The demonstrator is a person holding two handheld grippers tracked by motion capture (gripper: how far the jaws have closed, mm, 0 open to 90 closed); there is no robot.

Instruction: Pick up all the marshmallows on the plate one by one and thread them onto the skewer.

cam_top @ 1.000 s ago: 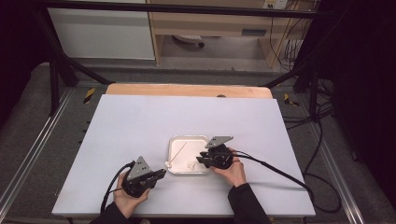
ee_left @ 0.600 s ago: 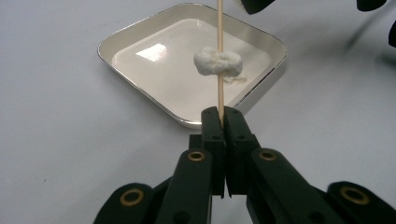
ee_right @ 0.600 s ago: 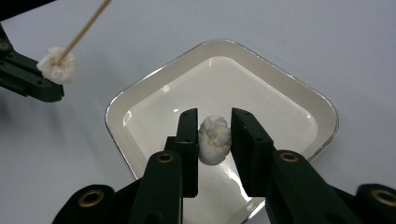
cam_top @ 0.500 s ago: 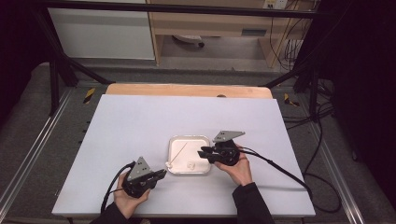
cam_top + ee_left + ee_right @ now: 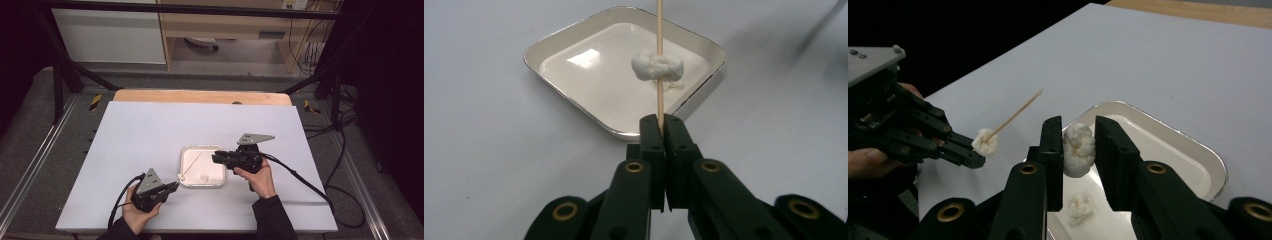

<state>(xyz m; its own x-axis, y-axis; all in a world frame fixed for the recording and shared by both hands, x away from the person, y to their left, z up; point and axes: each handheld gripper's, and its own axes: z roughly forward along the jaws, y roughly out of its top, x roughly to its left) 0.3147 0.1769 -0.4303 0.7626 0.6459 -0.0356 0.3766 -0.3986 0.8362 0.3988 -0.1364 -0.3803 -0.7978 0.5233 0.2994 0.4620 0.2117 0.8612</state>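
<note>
white popcorn: one piece (image 5: 1079, 148) pinched in the right gripper (image 5: 1077, 150), above the tray (image 5: 218, 182)
skewer (image 5: 659, 65): clamped in the left gripper (image 5: 662, 124), one piece (image 5: 657, 66) threaded
tray: near the desk's (image 5: 150, 125) front edge

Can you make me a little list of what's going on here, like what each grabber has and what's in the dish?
left gripper: shut on the skewer
on the skewer: one white popcorn piece
right gripper: holds a second popcorn piece above the tray
tray: white, square, one popcorn piece left in it
table: white top
</note>
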